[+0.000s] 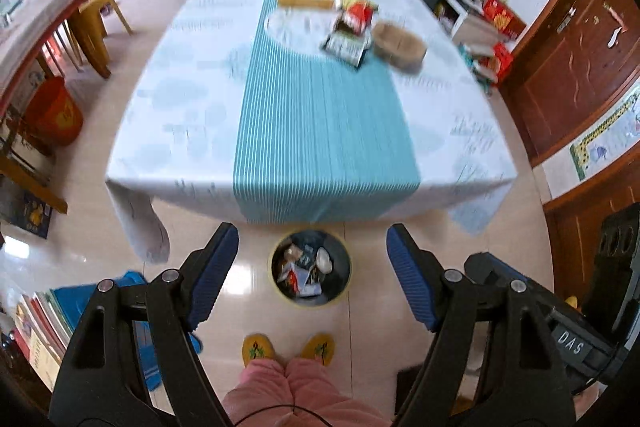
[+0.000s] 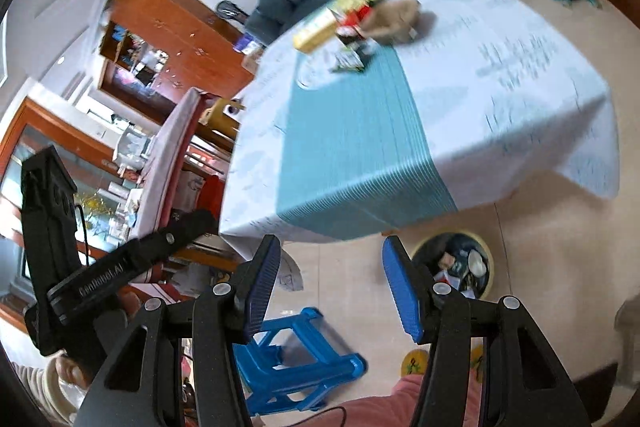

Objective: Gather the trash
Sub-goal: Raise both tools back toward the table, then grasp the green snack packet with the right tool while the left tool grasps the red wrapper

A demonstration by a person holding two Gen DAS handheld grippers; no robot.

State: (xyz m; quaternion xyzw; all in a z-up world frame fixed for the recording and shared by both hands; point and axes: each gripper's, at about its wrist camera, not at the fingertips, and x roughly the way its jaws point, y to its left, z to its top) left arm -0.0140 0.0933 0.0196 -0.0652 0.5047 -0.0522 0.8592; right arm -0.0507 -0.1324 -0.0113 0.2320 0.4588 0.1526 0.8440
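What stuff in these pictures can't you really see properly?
- Packets on the table: both views are motion-blurred, so their labels can't be read.
- Trash bin on the floor: the pieces inside are too small to name in the left view; in the right view a finger of the right gripper covers part of it.
- Blue stool: half hidden behind the right gripper.
- Left gripper: open, holding nothing.
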